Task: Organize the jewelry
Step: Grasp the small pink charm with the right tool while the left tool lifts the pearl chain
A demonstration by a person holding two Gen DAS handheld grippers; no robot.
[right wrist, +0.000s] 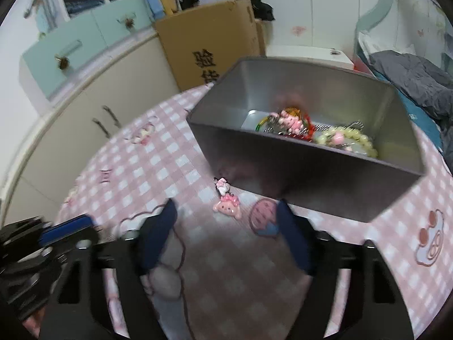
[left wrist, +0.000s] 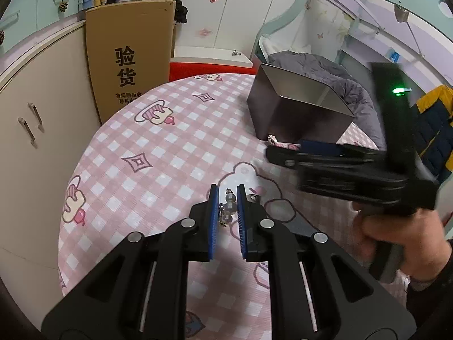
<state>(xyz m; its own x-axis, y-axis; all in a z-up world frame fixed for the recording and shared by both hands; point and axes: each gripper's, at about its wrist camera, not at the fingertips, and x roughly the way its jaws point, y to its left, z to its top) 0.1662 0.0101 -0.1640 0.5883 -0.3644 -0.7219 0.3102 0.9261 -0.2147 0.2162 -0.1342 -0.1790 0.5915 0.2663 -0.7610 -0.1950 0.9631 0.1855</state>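
Pearl-bead charm (left wrist: 228, 208): light, slippery, loosely pinched in my left gripper (left wrist: 227, 195); right gripper (right wrist: 226, 221) gapes wide, empty

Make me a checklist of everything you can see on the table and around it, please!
Surface: round table under a pink checked cloth with cartoon prints.
Job's things: grey metal box holding a pale bead bracelet and a pink charm bundle; pink keychain charm lying on the cloth just in front of the box; clear bead piece between the left tongs.
Clutter: nothing seen.
Grippers: left tongs shut on the bead piece; right tongs open, nothing in them, facing the pink charm.
Cables: nothing seen.
Surroundings: cardboard box, beige cabinet, grey bedding.
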